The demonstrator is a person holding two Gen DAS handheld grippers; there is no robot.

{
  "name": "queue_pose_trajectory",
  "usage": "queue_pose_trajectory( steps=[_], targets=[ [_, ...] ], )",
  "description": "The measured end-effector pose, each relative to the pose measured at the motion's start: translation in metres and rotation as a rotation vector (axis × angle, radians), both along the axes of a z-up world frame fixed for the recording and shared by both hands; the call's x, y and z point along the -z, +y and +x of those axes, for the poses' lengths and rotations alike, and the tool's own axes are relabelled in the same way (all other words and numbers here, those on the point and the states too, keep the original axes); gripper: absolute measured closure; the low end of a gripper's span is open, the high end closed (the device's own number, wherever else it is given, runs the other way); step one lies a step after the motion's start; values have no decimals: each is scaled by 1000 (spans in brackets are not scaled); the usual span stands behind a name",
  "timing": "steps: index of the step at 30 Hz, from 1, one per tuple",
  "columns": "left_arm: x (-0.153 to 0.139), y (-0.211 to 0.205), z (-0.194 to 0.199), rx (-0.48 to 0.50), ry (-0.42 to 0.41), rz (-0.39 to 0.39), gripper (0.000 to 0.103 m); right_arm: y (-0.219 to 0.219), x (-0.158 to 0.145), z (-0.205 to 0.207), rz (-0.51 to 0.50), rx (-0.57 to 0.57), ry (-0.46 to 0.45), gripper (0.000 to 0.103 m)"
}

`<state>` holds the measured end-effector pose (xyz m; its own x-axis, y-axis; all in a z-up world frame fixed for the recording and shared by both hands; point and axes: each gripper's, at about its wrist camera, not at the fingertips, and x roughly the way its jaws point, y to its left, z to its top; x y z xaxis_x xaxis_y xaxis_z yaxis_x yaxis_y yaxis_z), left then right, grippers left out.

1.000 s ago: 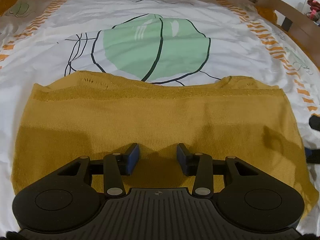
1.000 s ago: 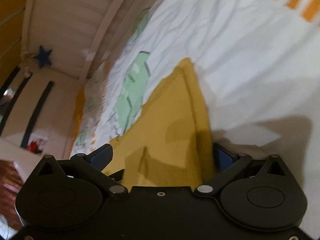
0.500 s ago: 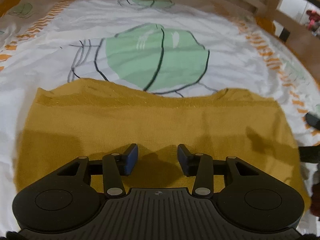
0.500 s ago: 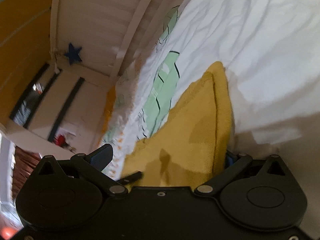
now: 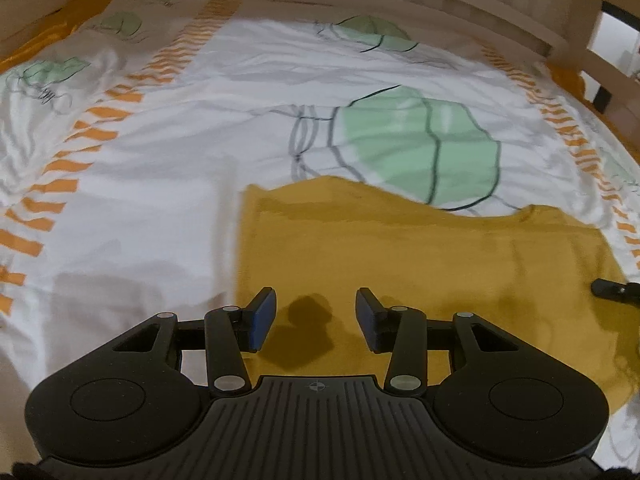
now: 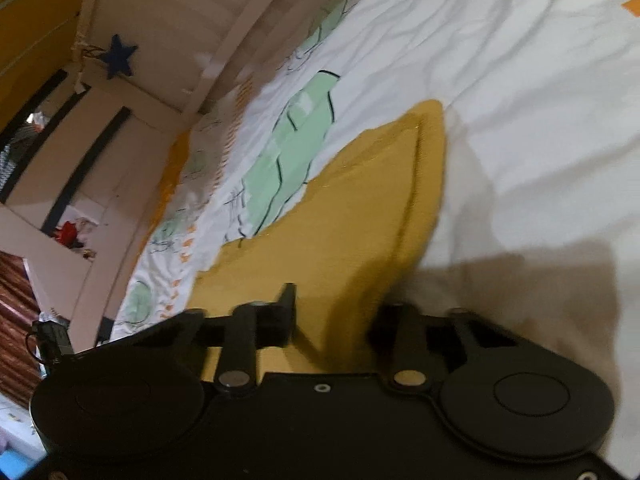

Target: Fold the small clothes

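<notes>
A yellow top lies flat on the bed, on a white sheet with green shapes and orange stripes. The left tool hangs over the top's near left part. Its blue pads stand apart with nothing between them. At the top's right edge, the right tool is closing. A raised fold of the yellow cloth sits between its jaws. I cannot tell if the pads press on it yet.
</notes>
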<state>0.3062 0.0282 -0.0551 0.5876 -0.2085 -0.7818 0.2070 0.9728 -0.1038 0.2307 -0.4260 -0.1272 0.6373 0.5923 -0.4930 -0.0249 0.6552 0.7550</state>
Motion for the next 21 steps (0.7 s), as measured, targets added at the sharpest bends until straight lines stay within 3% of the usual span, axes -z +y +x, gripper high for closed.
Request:
queue_pose_trajectory(
  steps=[1,9,14,21],
  targets=[
    [2,5,3,-3,11,-3,60,3,-3,-1,-29,12,10,71],
    [2,19,11,50,40,-59,60,47,-57,3,-233,32,20,74],
    [-12,31,11,53,2,-92,60,90,-91,14,-245,17,13,75],
    [-24,58,14,17,-23,-115,60,167,-100,38,-252,-54,13,76]
  ],
)
